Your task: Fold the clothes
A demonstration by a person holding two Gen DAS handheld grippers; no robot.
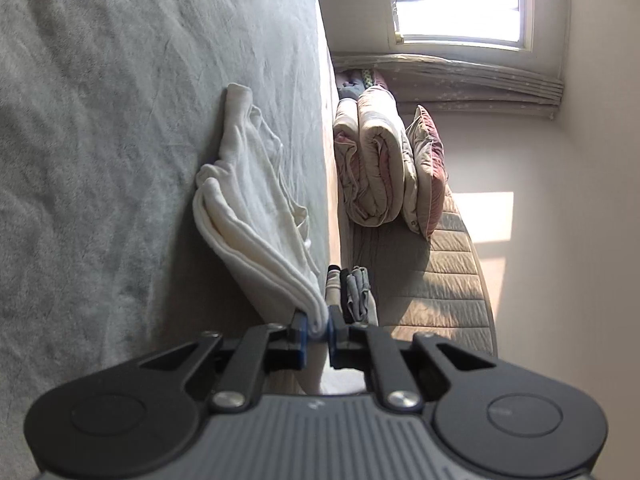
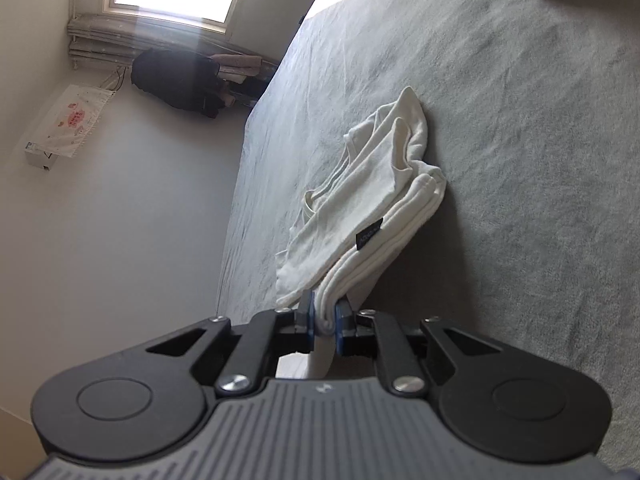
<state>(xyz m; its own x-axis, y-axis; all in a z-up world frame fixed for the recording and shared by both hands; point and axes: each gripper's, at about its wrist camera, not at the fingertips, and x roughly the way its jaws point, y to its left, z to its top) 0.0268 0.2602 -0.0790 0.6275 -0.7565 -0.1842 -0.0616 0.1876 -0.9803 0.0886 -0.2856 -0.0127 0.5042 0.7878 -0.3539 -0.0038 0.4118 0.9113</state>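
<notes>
A grey bedsheet fills most of both wrist views, which are rolled on their side. On it lies a cream-white garment, folded into several layers; in the left wrist view it stretches from the tongs toward eleven o'clock, and in the right wrist view toward one o'clock, where a small dark label is seen on its top layer. The near edge of the garment is lifted off the sheet while the far part rests on it. The left gripper is closed narrowly on one bunched corner of that edge, the cloth pinched between the blue pads. The right gripper is likewise clamped on the layered hem. Rolled quilts are stacked at two o'clock in the left wrist view, beneath a bright window.
</notes>
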